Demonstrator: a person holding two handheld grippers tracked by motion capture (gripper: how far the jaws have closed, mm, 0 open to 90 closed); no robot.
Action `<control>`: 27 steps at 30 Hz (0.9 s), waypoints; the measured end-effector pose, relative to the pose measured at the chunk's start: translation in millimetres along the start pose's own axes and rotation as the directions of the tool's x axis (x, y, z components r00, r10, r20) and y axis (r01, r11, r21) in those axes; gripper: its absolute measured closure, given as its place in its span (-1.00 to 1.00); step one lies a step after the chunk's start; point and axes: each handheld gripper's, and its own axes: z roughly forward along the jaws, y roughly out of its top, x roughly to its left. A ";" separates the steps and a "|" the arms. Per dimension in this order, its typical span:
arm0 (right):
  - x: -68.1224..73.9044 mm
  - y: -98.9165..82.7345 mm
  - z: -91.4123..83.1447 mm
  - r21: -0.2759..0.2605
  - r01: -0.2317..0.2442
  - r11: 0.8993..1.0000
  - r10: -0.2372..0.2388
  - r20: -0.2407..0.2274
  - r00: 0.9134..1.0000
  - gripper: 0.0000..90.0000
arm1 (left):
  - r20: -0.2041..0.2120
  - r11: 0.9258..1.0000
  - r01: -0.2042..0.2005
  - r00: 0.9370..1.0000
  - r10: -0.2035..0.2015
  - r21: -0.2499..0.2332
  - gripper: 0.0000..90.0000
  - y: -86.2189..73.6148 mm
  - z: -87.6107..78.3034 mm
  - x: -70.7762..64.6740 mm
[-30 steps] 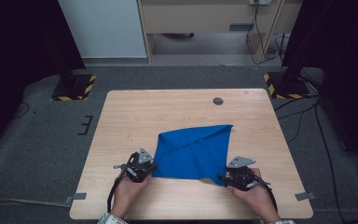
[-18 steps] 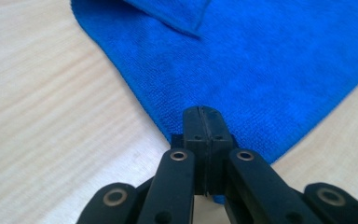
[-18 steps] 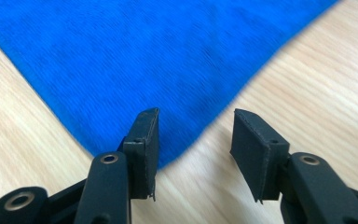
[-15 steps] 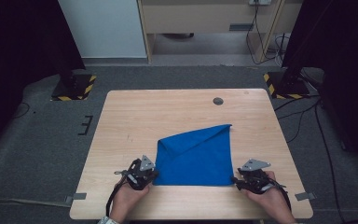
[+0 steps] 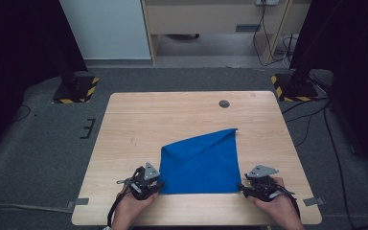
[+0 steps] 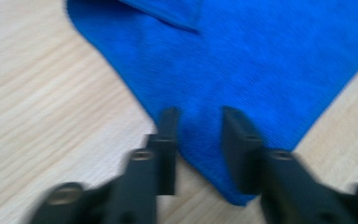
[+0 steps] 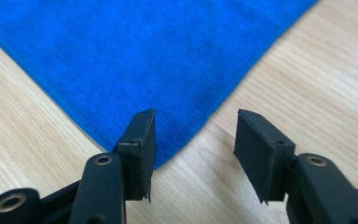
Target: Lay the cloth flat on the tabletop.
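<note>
Having just been opening, the left gripper (image 5: pixel 146 181) stands part open astride the blue cloth's (image 5: pixel 201 160) near corner, gripping nothing, and the right gripper (image 5: pixel 260 181) likewise, so the cloth lies released on the table (image 5: pixel 139 120), this fold seemingly done.

cloth (image 5: pixel 201 163): blue fabric, a fine ribbed weave, matt and soft-looking under my jaws
table (image 5: pixel 172 120): pale wood-grain top, smooth with a faint sheen
my left gripper (image 6: pixel 198 135): black plastic, matt
my right gripper (image 7: pixel 193 149): black plastic, matt, slightly grainy faces, metal rivets at the joints
floor (image 5: pixel 43 143): grey carpet, rough
</note>
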 end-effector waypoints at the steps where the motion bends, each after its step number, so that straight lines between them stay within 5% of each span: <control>1: 0.0 0.0 0.0 0.000 0.000 1.000 0.000 0.000 1.000 0.07 | 0.000 1.000 0.000 1.000 0.000 0.000 0.19 0.0 0.0 0.0; 4: 0.3 3.1 1.9 -0.013 -0.005 1.000 0.005 0.003 1.000 0.06 | 0.022 0.994 0.042 0.999 -0.040 -0.101 0.09 7.2 -1.6 5.0; 9: 1.6 4.5 6.4 0.003 -0.007 1.000 0.007 0.022 1.000 0.05 | 0.041 0.991 0.042 0.998 -0.037 -0.128 0.02 25.2 11.9 8.5; 16: 6.3 6.7 6.7 -0.032 0.009 0.999 -0.009 -0.010 1.000 0.03 | 0.049 0.993 -0.002 0.999 0.008 -0.119 0.00 48.3 39.1 6.5; 27: 9.7 7.0 9.1 -0.016 0.017 1.000 -0.017 -0.021 1.000 0.01 | 0.016 0.997 -0.049 0.999 0.050 -0.052 0.09 59.5 72.4 2.0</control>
